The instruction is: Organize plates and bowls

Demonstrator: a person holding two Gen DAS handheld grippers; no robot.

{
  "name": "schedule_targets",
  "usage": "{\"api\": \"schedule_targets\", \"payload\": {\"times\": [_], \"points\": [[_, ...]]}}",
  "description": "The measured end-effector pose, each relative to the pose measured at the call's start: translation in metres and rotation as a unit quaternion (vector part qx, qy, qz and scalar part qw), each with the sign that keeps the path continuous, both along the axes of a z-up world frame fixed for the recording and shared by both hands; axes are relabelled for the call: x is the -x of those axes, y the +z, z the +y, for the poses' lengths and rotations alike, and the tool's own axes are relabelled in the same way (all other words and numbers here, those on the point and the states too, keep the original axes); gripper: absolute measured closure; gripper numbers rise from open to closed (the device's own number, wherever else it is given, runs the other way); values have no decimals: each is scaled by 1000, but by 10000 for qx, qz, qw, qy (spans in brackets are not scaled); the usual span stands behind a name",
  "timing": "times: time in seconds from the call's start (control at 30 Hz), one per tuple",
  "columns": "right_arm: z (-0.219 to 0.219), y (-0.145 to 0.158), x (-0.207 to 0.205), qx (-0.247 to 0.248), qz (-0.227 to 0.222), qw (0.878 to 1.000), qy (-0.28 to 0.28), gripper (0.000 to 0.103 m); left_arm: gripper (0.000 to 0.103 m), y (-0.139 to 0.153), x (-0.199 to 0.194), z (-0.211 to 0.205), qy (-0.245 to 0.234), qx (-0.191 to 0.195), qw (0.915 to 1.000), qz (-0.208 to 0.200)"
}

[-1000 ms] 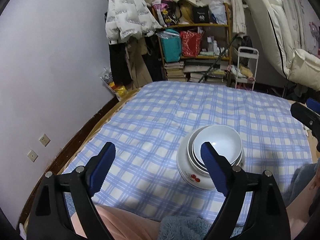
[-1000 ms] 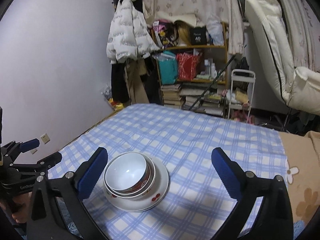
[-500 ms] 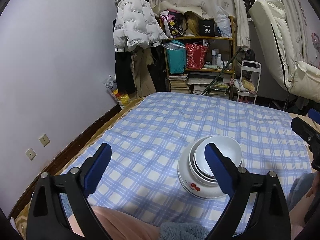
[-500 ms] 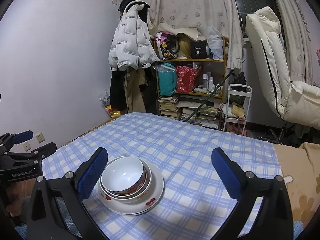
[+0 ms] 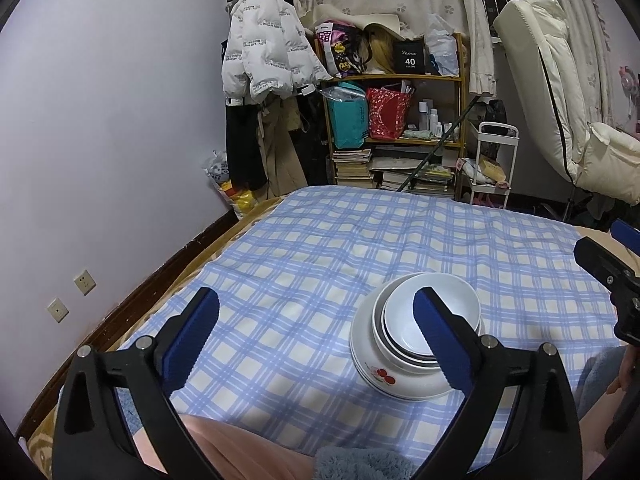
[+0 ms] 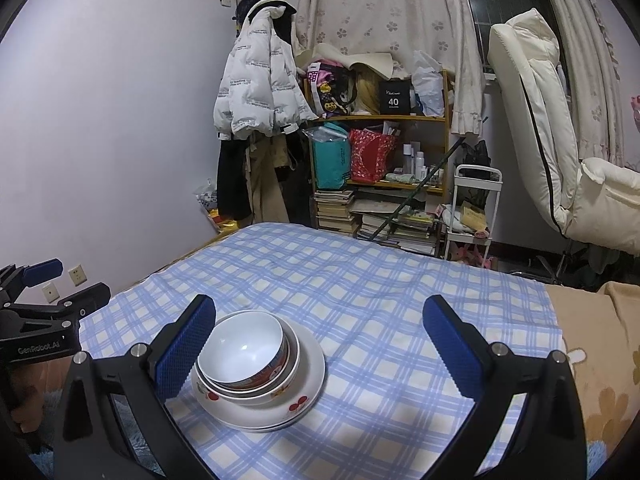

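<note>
A stack of dishes stands on the blue checked cloth (image 5: 320,248). A white bowl (image 5: 452,300) sits inside a second bowl, and both rest on a white plate with red cherries (image 5: 372,372). My left gripper (image 5: 316,298) hovers in front of the stack and to its left. Its jaws are opening, with nothing between them, and its right finger overlaps the bowl in the picture. In the right wrist view the same bowl (image 6: 240,344) and plate (image 6: 308,372) lie beside the left finger of my right gripper (image 6: 319,304), which is open and holds nothing.
The cloth covers a bed that ends at a lilac wall (image 5: 100,140) on the left. Beyond the far edge stand a cluttered wooden shelf (image 5: 396,120), a hanging white jacket (image 5: 264,60) and a small white cart (image 5: 492,168). A cream recliner (image 6: 560,160) is at the right.
Both views have tilted up a little, so more of the wall and shelf shows. The left gripper's fingers stand slightly wider apart. The stack has not moved.
</note>
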State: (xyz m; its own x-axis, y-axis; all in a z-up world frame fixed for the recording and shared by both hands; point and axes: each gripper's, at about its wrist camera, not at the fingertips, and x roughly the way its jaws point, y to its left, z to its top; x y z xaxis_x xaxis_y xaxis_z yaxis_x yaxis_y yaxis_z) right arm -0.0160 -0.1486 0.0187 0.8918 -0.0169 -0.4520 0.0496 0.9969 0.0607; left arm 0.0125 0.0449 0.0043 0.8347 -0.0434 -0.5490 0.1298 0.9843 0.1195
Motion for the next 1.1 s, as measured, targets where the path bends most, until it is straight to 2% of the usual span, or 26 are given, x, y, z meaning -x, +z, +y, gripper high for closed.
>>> {"api": "schedule_targets", "payload": {"times": [0.27,0.63,1.1], "points": [[-2,1,0,1,1,10000,12,0,3,1,-1,-3,-6,-29,10000,9],[-3,1,0,-1,-1,10000,21,0,3,1,0,-8,-52,-133,9999,-25],[-3,1,0,-3,5,10000,13,0,3,2,0,-8,-86,-82,9999,-36]]}}
